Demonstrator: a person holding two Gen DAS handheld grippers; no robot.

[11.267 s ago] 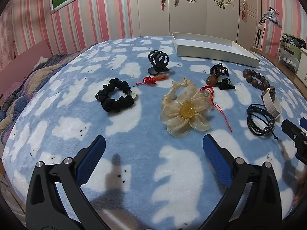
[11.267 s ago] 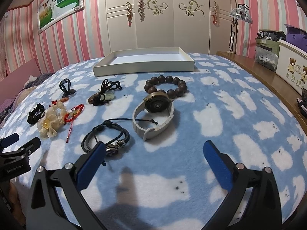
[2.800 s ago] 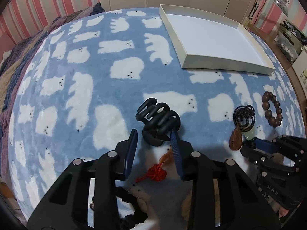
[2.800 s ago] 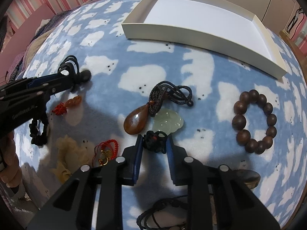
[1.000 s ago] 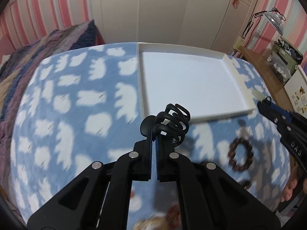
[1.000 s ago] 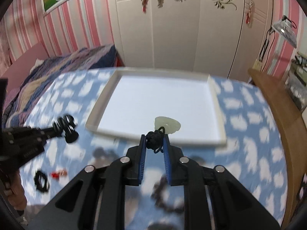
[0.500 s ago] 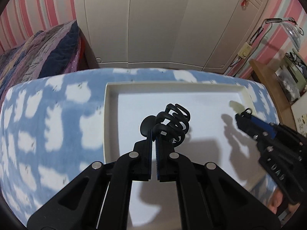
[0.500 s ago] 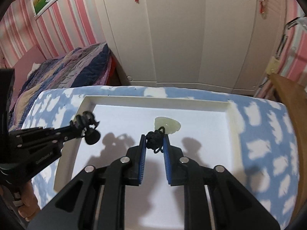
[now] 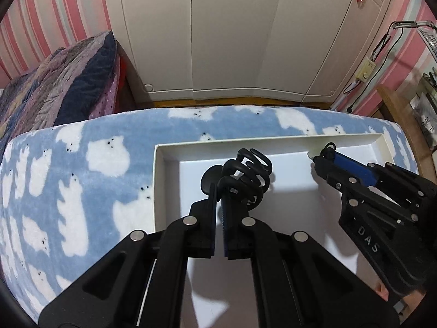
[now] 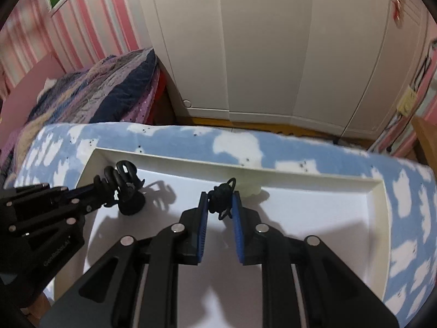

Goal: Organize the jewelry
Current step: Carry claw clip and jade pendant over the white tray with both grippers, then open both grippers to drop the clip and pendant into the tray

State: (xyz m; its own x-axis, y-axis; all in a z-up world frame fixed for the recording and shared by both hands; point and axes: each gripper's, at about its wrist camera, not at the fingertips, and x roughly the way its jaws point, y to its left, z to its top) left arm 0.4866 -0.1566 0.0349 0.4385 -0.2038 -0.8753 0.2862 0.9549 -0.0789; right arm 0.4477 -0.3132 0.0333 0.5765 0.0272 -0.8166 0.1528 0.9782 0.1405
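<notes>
My left gripper (image 9: 219,191) is shut on a black claw hair clip (image 9: 245,175), held over the far left part of the white tray (image 9: 169,147). It also shows in the right wrist view (image 10: 124,188) just above the tray floor. My right gripper (image 10: 220,205) is shut on the black knotted cord (image 10: 221,195) of a pale green jade pendant (image 10: 250,190), which hangs at the tray's far wall (image 10: 273,172). The right gripper shows in the left wrist view (image 9: 325,161) at the tray's far right.
The tray lies on a blue blanket with white bears (image 9: 82,169). A purple quilt (image 9: 54,82) lies at the far left. White wardrobe doors (image 9: 232,41) stand beyond the bed's far edge. A wooden shelf (image 9: 398,109) is at the right.
Both grippers have moved farther over the tray toward its far wall and lower. The right jaws have spread a little around the cord. The hair clip stays gripped.
</notes>
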